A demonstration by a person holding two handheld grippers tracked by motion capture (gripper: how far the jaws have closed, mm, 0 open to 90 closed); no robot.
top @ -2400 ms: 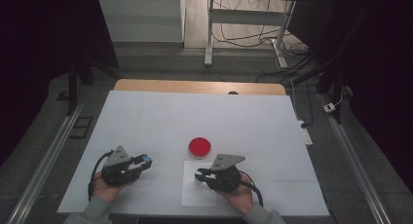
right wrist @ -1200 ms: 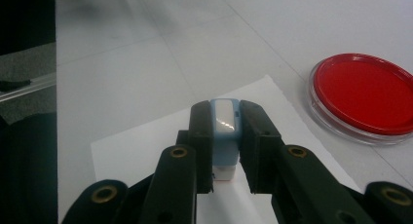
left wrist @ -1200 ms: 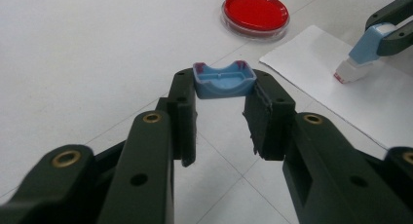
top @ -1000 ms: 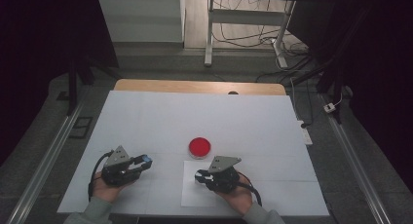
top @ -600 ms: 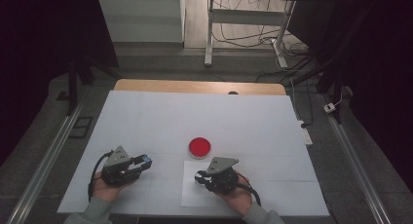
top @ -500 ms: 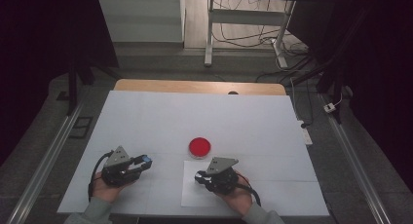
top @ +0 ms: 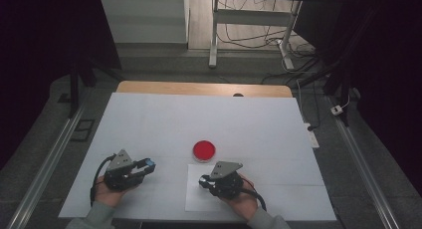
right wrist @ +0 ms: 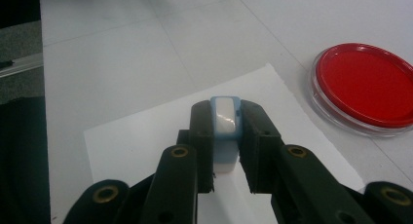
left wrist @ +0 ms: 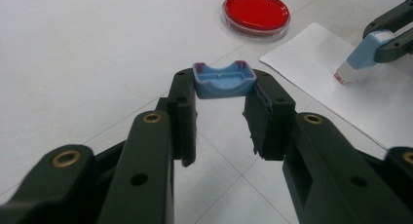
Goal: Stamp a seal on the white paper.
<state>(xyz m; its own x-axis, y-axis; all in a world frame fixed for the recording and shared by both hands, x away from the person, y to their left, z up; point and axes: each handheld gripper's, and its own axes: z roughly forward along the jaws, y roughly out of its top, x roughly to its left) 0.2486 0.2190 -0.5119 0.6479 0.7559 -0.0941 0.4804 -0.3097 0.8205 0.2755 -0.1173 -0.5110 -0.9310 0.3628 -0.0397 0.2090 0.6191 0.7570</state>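
Observation:
My left gripper (top: 148, 166) (left wrist: 225, 90) is shut on a small blue cap (left wrist: 224, 80) with red stains on its rim, held just above the white table near the left front. My right gripper (top: 203, 181) (right wrist: 225, 114) is shut on a blue and white stamp (right wrist: 225, 121) (left wrist: 363, 56). In the left gripper view the stamp's red end comes down to the white paper sheet (top: 196, 196) (left wrist: 350, 104). A round red ink pad (top: 204, 150) (left wrist: 255, 12) (right wrist: 365, 85) in a clear dish lies just beyond the paper's far edge.
A white sheet covers the table (top: 199, 119), with a strip of wood along the far edge (top: 199, 88). Metal rails (top: 45, 164) run down both sides. Cables and a desk frame (top: 249, 35) lie on the floor beyond.
Since the earliest frame my right gripper has edged slightly left over the paper with the stamp in it. The left gripper has stayed put.

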